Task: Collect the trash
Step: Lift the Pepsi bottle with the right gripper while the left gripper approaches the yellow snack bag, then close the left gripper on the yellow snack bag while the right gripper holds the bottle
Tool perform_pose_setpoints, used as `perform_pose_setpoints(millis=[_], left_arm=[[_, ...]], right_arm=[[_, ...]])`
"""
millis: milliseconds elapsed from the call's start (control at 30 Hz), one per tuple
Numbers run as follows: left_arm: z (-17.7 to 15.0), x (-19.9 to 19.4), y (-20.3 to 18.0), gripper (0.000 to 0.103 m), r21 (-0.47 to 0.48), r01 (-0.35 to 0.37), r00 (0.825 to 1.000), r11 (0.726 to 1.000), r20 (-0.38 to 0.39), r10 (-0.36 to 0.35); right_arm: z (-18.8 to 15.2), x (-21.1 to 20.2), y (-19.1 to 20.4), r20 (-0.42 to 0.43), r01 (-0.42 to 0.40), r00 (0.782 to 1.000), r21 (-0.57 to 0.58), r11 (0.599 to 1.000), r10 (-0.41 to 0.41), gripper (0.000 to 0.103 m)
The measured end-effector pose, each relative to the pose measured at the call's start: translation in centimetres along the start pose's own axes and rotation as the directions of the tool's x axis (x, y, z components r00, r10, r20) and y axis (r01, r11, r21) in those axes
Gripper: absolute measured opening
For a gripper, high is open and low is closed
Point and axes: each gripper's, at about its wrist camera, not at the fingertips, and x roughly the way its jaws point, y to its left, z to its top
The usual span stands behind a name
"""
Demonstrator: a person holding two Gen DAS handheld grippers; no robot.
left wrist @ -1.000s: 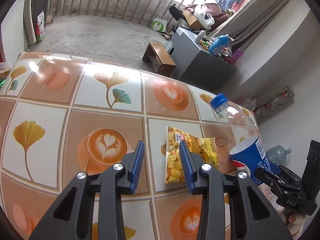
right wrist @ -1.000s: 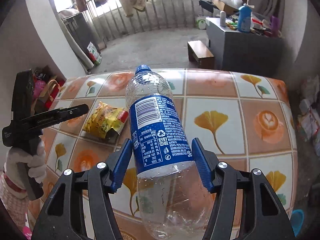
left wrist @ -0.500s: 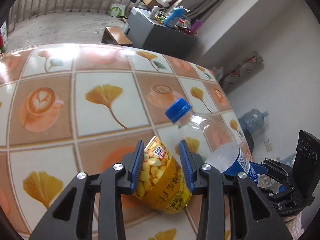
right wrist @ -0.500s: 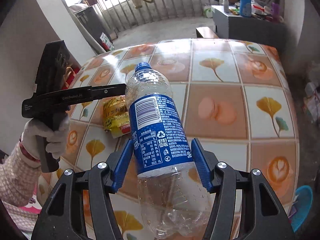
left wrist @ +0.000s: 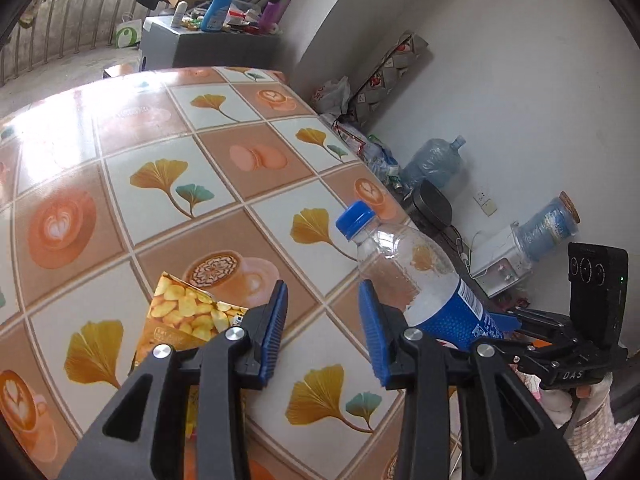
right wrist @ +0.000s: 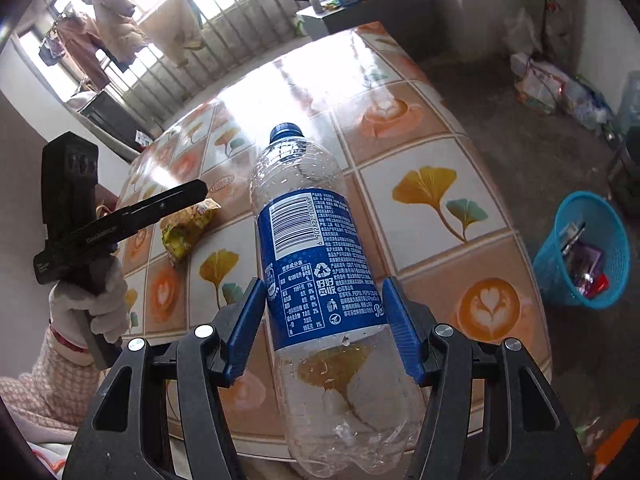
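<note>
Evidently the bottle (right wrist: pixel 320 264) was empty, light, slick; right gripper (right wrist: pixel 324 326) jaws clamped its labelled middle. Left gripper (left wrist: pixel 322 330) jaws, just opening, stood apart w/ nothing between; the crinkly snack bag (left wrist: pixel 186 318) sat beside them.

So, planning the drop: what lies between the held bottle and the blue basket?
Only bare tabletop, then floor, between bottle and basket, per the right wrist view.

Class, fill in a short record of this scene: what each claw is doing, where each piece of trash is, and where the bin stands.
Right claw: shut on the empty Pepsi bottle, blue cap on, above the table
Left claw: jaws have just been opening, nothing between them
Snack bag: yellow, beside the left claw, outside its jaws
Waste basket: blue, on the floor beside the table, some wrappers inside
</note>
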Motion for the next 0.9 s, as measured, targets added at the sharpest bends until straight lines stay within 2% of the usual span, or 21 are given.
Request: perform_pose_setpoints(millis=[33,100,167,233,367,433,600,767,900], left_arm=[[-0.1,-0.8,-0.3,0.046,0.015,-0.021,1.000,1.000,0.021,0.021],[0.1,-1.8,0.0,0.059,0.047,-0.081,0.996,0.996,0.050,0.078],[0.2,-2.2,0.8,0.063,0.059,-0.175,0.983,0.983,0.061,0.172],[0.2,-1.8,2.5,0.063,0.013,-0.231,0.972,0.973,0.033,0.231],[-1.0,-0.7,4.9,0.063,-0.099,-0.196,0.980,0.976,-0.050,0.192],[-1.7,-0.6,4.6,0.063,-0.109,-0.176,0.984,0.978,-0.056,0.171],[-3.0,-1.2,2.3,0.063,-0.120,-0.071,0.994,0.990,-0.093,0.060],[-3.3,-0.9,0.6,0.063,-0.069,-0.168,0.983,0.983,-0.087,0.162],[-3.5,0.3,-0.4,0.063,-0.045,-0.191,0.976,0.981,-0.113,0.185]], right_arm=[[0.2,0.2,0.2,0.008,0.001,1.000,0.004,1.000,-0.001,0.057],[0.3,0.3,0.0,0.028,0.004,1.000,0.012,1.000,-0.004,0.057],[0.7,0.4,-0.1,0.044,-0.005,0.999,0.024,1.000,0.004,0.057],[0.6,0.5,-0.4,0.057,-0.016,0.998,0.042,0.999,0.014,0.057],[0.6,0.3,-1.1,0.072,-0.020,0.997,0.071,0.997,0.015,0.057],[0.2,0.0,-1.2,0.073,-0.021,0.997,0.076,0.997,0.016,0.057],[0.2,-0.3,-1.6,0.076,-0.010,0.997,0.078,0.997,0.004,0.057],[0.3,-0.2,-1.5,0.076,-0.004,0.997,0.075,0.997,-0.002,0.058],[0.3,-0.2,-0.9,0.078,0.032,0.996,0.053,0.998,-0.036,0.058]])
